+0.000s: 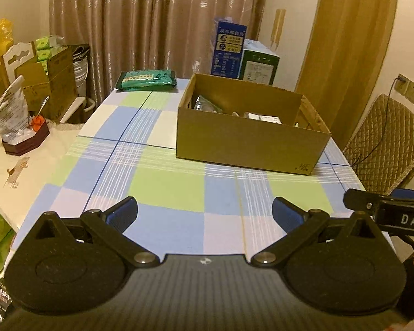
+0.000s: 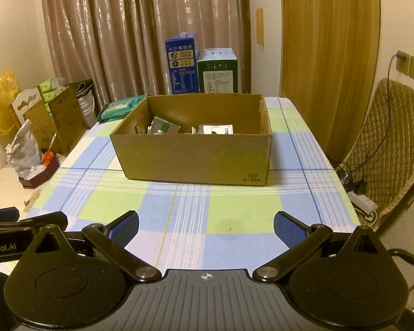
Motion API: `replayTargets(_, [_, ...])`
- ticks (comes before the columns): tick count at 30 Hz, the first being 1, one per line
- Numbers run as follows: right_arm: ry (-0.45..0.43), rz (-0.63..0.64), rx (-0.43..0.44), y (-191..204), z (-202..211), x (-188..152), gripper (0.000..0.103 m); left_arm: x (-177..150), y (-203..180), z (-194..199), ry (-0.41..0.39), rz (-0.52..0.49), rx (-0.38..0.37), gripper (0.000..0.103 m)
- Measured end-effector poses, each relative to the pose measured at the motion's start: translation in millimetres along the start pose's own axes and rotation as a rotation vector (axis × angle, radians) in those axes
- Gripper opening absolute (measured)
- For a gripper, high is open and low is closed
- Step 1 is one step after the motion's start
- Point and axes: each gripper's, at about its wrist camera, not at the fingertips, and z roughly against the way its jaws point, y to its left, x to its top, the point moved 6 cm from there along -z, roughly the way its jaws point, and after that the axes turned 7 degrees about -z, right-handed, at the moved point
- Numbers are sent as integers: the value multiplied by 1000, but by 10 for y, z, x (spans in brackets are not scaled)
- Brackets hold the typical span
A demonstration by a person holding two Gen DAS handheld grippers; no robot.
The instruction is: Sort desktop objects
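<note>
An open cardboard box [image 1: 248,143] [image 2: 196,157] stands on the checked tablecloth [image 1: 165,187] [image 2: 234,209] toward the far side. Inside it lie a silvery packet [image 1: 207,104] [image 2: 162,127] and a white packet [image 1: 265,117] [image 2: 218,129]. A green wipes pack [image 1: 147,80] [image 2: 118,109] lies on the table's far left corner, outside the box. My left gripper [image 1: 204,215] is open and empty above the near table. My right gripper [image 2: 205,229] is open and empty too, level with the left one; it also shows at the right edge of the left wrist view [image 1: 386,209].
A blue carton [image 2: 182,63] and a green carton [image 2: 218,73] stand behind the box by the curtain. A side counter at left holds a dark tray [image 1: 24,140] with a crumpled bag. A padded chair [image 2: 383,149] and a power strip [image 2: 364,201] sit at right.
</note>
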Motion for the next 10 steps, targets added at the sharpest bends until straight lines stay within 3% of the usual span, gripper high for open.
replayTargets(10, [7,-13,0,-20,-1,-37,101,-6,-45,18,-20,-23,-5,102])
